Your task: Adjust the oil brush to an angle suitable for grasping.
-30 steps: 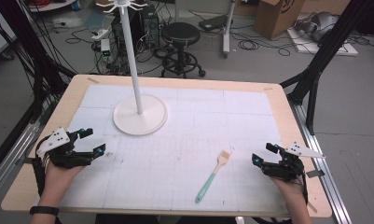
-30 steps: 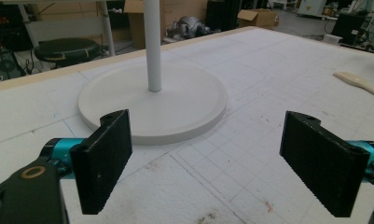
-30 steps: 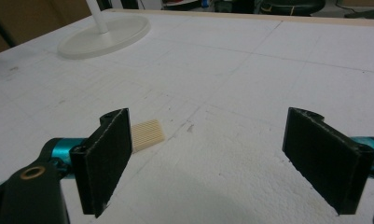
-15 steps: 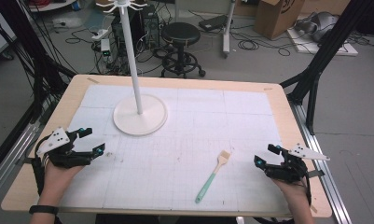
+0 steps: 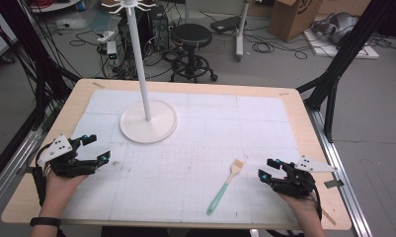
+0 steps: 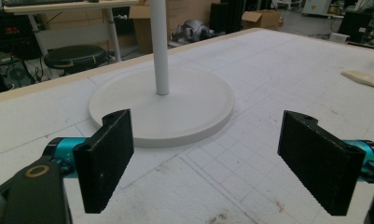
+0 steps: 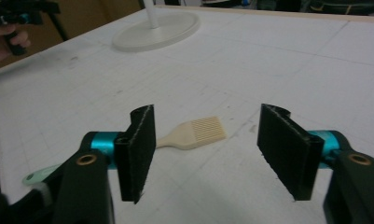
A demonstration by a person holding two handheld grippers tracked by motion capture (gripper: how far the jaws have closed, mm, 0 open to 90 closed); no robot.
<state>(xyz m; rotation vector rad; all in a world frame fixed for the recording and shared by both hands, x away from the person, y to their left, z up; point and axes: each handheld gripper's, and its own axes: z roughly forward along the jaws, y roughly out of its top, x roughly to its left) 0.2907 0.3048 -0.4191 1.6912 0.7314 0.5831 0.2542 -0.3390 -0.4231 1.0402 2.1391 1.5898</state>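
A pastry brush (image 5: 225, 185) with a cream head and mint-green handle lies on the white mat, right of centre near the front edge. In the right gripper view its head (image 7: 201, 132) lies just beyond the jaws. My right gripper (image 5: 268, 169) is open, a short way to the right of the brush, with nothing held. At the left of the table my left gripper (image 5: 97, 148) is open and empty, pointing towards the white stand (image 5: 148, 121). The stand's round base (image 6: 161, 102) and pole lie ahead of the left jaws (image 6: 222, 163).
The white stand has a tall pole with hooks at its top (image 5: 128, 6). The wooden table edge (image 5: 185, 85) frames the gridded mat. Beyond the table are a black stool (image 5: 192, 37), cables and cardboard boxes (image 5: 297, 17). In the right gripper view, the other hand (image 7: 10, 39) appears far left.
The right gripper has shifted slightly to the right and towards the front edge. The left gripper and the brush have stayed put.
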